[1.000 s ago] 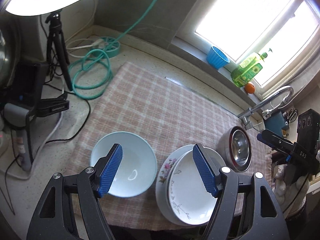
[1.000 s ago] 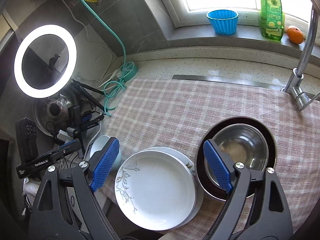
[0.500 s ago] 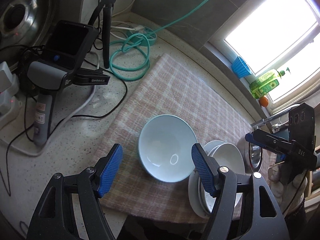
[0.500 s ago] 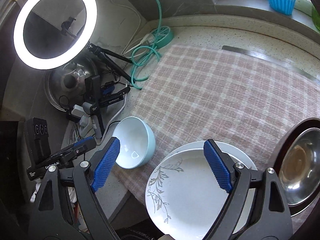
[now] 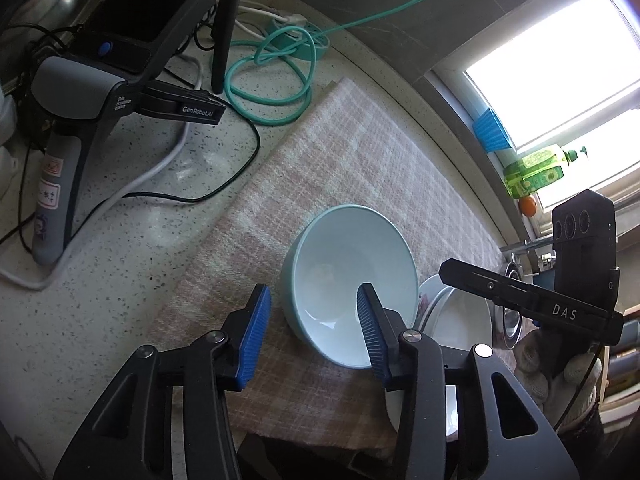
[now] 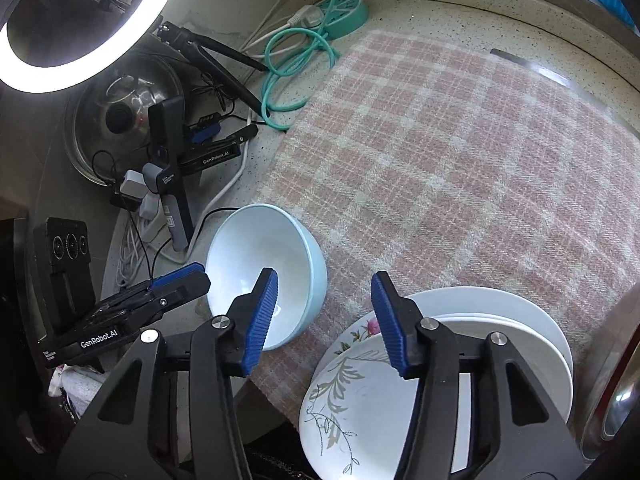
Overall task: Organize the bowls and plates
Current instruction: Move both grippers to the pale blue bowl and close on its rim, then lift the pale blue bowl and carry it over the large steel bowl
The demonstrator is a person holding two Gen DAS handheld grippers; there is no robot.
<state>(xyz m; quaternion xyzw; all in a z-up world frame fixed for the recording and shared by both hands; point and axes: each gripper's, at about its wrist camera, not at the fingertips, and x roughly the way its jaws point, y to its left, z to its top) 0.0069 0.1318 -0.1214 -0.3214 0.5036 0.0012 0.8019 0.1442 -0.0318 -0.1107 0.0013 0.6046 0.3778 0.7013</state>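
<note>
**Both tongs open over the bowl and the plates**

At the far left a lit ring light (image 6: 24, 60) stands over a spare handheld device (image 5: 80, 120) that lies among cables on the speckled counter (image 5: 120, 260). Next to these, a coiled green cord (image 5: 268, 80) sits just off the edge of the checked cloth (image 6: 460, 160).

The left gripper (image 5: 310, 336) has its jaws spread apart, holding nothing; they sit on either side of the near rim of the pale blue bowl (image 5: 352, 280), one pad outside the wall and one over the inside. Whether either pad touches the bowl is hard to tell. The bowl stands upright at the cloth's near left corner.

Just right of it, the stack of white plates (image 6: 400, 400) rests at the cloth's near edge, with a leaf pattern on the top plate. The right gripper (image 6: 324, 320) hovers above the gap between bowl and plates, jaws wide and empty. A steel bowl (image 5: 510, 312) shows partly at the far right.
</note>
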